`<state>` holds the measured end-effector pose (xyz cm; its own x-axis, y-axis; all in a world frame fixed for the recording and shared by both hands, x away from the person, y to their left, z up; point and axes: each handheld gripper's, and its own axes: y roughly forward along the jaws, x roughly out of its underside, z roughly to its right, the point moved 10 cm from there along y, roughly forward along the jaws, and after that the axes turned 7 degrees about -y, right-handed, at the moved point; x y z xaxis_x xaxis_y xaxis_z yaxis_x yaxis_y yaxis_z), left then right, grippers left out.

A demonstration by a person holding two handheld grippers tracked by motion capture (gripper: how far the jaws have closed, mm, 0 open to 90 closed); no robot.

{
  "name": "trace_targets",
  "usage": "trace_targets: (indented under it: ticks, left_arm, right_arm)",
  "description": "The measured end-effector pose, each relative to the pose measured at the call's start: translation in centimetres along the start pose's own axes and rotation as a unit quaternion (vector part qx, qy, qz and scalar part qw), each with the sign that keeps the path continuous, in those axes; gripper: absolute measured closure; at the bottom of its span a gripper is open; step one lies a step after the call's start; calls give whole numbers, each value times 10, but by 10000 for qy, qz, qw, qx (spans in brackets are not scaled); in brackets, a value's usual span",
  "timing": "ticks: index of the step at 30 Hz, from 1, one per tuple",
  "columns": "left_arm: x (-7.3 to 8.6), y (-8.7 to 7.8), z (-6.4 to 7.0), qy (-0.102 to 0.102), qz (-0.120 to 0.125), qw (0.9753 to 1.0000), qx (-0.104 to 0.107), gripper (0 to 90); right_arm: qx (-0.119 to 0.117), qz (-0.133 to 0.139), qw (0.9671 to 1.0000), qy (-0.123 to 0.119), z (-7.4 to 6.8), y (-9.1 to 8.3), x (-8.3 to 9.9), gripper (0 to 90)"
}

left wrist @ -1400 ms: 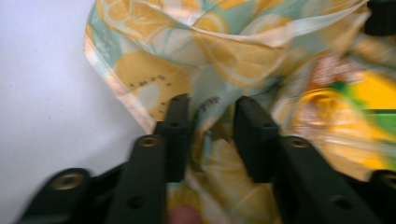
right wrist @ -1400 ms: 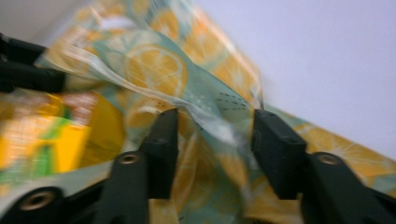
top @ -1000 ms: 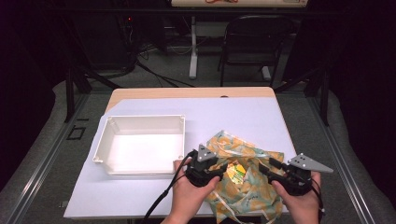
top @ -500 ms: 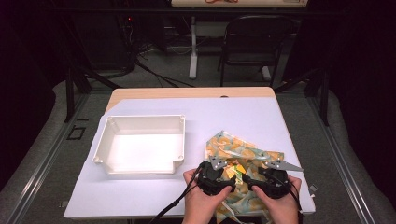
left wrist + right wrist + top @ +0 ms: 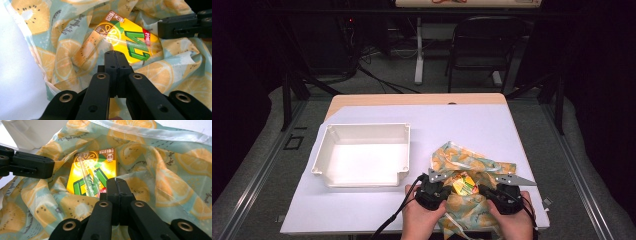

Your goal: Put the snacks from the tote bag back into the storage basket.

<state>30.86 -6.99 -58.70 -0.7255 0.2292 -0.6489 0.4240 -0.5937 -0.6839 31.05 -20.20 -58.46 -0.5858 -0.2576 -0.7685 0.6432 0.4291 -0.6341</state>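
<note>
Fruit-printed cloth bag [image 5: 472, 170] lay crumpled at the near right of the white-covered table [image 5: 472, 125], its near folds reaching the table's front edge between the person's two hands. To the left, the table surface ran bare to its left edge, and the far half beyond the bag also stood open. A white plastic tray [image 5: 362, 156] sat left of the bag, near it but apart, with nothing inside that could be seen. The left gripper [image 5: 115, 55] came in at the bag's left side with its jaws pressed together; a fold of cloth lay against them, but whether they pinched it could not be told. Inside the bag's opened mouth lay a yellow drink carton [image 5: 92, 173] with green lettering and a wrapped straw across its face, ringed by cloth printed with orange and kiwi slices on pale blue. The right gripper [image 5: 116, 182] stood at the bag's right side, jaws likewise together at the cloth just beside the carton; its hold on the fabric was equally unclear.
</note>
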Motion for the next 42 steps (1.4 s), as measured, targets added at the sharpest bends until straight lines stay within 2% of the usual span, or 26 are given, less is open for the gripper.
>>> trace_targets:
  ticks: [3,5,7,10,12,14,16,19,20,24,26,28,29,31,33,34,35,38,39,40,41,42]
  left_arm:
    - [10,1,-5,11,-90,9999,-45,900]
    - [22,3,-9,56,-281,9996,-61,900]
    - [33,4,-11,52,-368,9993,-48,900]
    - [41,7,-10,80,-427,9990,-53,900]
    - [44,10,-7,207,-467,9986,-116,900]
    - [49,12,-4,277,-561,9980,-83,900]
    - [51,9,-5,338,-648,9973,-104,900]
    - [52,5,-11,404,-721,9965,-141,900]
    - [52,5,-11,343,-695,9969,-104,900]
    - [53,5,-11,446,-655,9967,-153,900]
    - [54,4,-10,523,-627,9966,-146,900]
    - [53,1,-10,464,-566,9973,-91,900]
    - [52,-2,-9,438,-519,9977,1,887]
    - [47,-9,-8,425,-396,9983,48,827]
    - [39,-16,-5,443,-215,9987,98,749]
    - [36,-19,-4,438,-161,9988,150,721]
    - [32,-22,-1,453,-90,9986,247,696]
    - [20,-27,9,473,193,9977,439,660]
    - [16,-27,11,519,289,9975,390,660]
    - [13,-26,15,574,327,9965,512,655]
    - [9,-23,17,648,397,9959,483,642]
    - [9,-20,22,673,308,9952,645,622]
  right_arm:
    - [104,-10,9999,-34,4,-5,4,900]
    - [128,-126,9998,-47,9,-11,13,900]
    - [36,-211,9998,-13,10,-14,23,900]
    - [-89,-482,9987,-108,9,-14,42,900]
    - [-42,-609,9979,-197,10,-12,47,900]
    - [-31,-727,9971,-228,11,-9,51,900]
    - [-82,-841,9962,-199,7,-9,56,900]
    - [-160,-928,9952,-280,3,-13,64,900]
    - [-218,-880,9956,-234,3,-14,65,900]
    - [-231,-888,9955,-237,6,-13,64,898]
    - [-273,-755,9962,-337,4,-16,61,850]
    - [-402,-478,9976,-311,2,-24,55,787]
    - [-453,-360,9979,-303,1,-28,51,753]
    - [-498,-5,9985,-213,1,-38,42,702]
    - [-514,287,9980,-245,0,-46,32,673]
    - [-505,520,9971,-244,-3,-50,24,672]
    - [-512,617,9963,-295,-5,-52,20,685]
    - [-471,848,9940,-508,-13,-56,4,875]
    - [-467,856,9937,-555,-15,-55,0,900]
    - [-453,797,9942,-568,-16,-52,-2,900]
    - [-454,728,9946,-577,-17,-48,-4,900]
    - [-432,662,9953,-561,-16,-43,-5,900]
